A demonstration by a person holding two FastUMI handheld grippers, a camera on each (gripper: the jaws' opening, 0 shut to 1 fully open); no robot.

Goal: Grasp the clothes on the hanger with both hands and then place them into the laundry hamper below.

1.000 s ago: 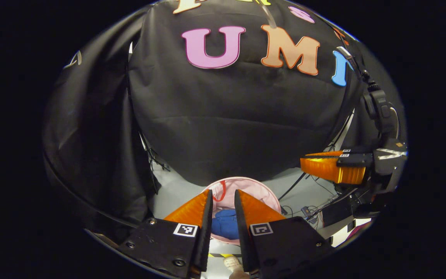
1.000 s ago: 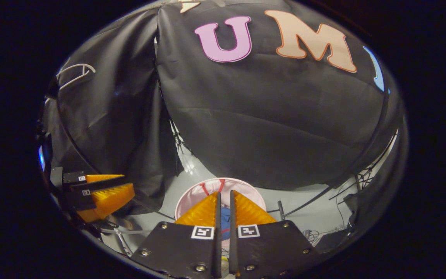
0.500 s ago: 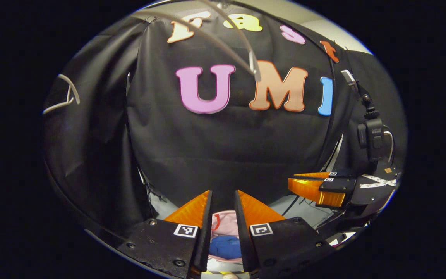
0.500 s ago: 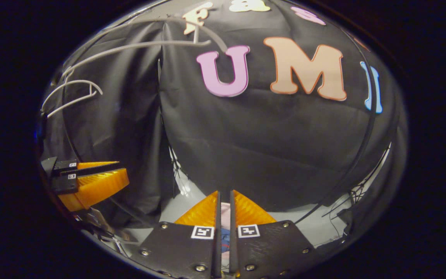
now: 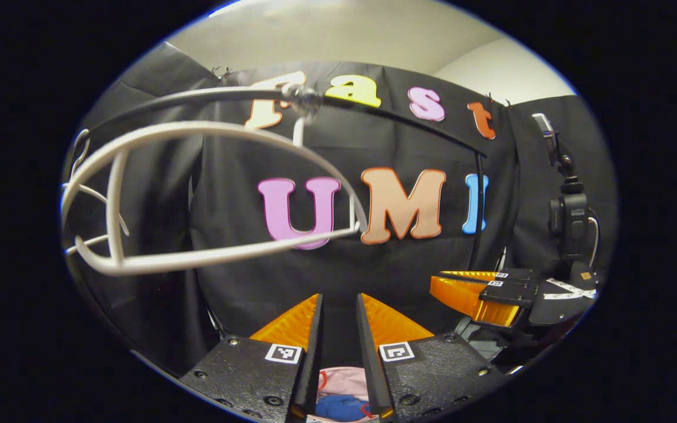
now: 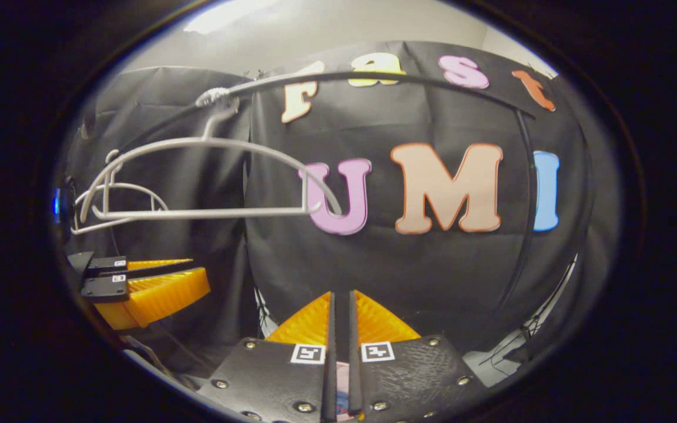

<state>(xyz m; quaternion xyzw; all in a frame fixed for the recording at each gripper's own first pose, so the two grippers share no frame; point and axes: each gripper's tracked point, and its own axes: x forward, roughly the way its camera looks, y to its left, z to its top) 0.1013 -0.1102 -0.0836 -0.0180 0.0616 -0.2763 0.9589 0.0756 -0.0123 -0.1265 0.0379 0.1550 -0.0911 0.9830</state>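
My left tongs (image 5: 338, 305) stand with a narrow gap between the fingers and nothing in them; my right tongs (image 6: 339, 302) are all but closed, also empty. Both are raised to the level of the white hanger (image 5: 209, 194), which hangs bare on the rail (image 5: 409, 117) up and to the left. Its long axis runs left to right, nearly level, the hook at the top. The blue clothes (image 5: 338, 407) already lie in the pink hamper (image 5: 341, 379) — low and near, glimpsed between my left fingers. I judge the placing done, at least for this garment. A second hanger (image 5: 89, 194) sits farther left, and I cannot tell whether it carries anything. If it does, I must spread both tongs and reach left; if not, I only draw back.
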